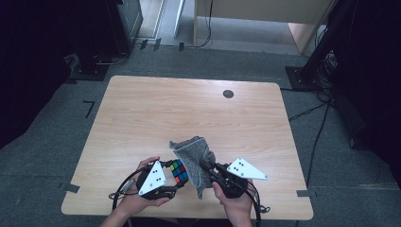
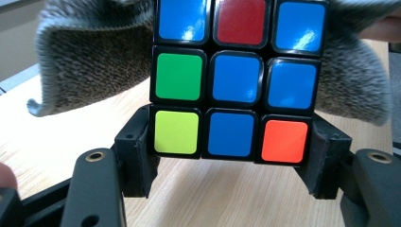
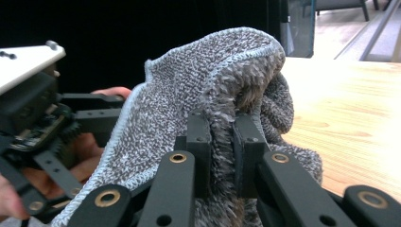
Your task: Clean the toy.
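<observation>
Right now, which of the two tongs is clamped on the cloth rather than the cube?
The right tongs: their jaws pinch a fold of the grey cloth between them. The left tongs instead grip the puzzle cube by its sides, in front of the cloth.

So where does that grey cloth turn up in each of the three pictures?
High view: the grey cloth hangs low at centre, between the two claws, beside the puzzle cube.
Left gripper view: it spreads behind the cube, across the upper left and right edge.
Right gripper view: it bulges at centre, pinched in the right claw.
Shared landmark: the wooden table.
</observation>
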`<state>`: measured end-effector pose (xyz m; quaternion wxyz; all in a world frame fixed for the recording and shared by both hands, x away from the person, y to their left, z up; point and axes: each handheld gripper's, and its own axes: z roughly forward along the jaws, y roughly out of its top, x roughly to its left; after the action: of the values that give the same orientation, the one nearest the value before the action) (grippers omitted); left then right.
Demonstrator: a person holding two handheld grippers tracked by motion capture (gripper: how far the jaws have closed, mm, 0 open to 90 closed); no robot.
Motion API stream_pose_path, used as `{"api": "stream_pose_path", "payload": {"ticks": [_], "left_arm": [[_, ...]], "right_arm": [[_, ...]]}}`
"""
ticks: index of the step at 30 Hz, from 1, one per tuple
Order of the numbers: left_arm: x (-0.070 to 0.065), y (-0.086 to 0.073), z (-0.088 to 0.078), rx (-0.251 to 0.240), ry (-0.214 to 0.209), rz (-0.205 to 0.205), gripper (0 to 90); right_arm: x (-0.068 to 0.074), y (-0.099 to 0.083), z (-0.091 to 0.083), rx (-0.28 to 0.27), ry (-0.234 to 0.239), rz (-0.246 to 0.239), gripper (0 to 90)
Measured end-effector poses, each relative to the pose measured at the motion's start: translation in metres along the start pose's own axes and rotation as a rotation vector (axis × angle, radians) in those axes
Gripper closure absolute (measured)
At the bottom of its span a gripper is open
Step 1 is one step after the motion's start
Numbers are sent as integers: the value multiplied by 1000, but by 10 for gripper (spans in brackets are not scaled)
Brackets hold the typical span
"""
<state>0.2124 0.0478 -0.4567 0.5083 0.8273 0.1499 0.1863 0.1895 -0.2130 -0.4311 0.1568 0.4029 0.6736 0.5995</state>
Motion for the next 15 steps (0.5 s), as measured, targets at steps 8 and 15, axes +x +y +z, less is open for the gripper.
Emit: {"api": "stream_pose_path", "payload": {"ticks": [8, 15], "left_arm": [[1, 3, -5, -48, -23, -21, 337], [11, 2, -13, -96, -23, -75, 337]], "right_arm": [[-16, -9, 3, 53, -55, 25, 810], [-29, -9, -1, 39, -72, 84, 809]]}}
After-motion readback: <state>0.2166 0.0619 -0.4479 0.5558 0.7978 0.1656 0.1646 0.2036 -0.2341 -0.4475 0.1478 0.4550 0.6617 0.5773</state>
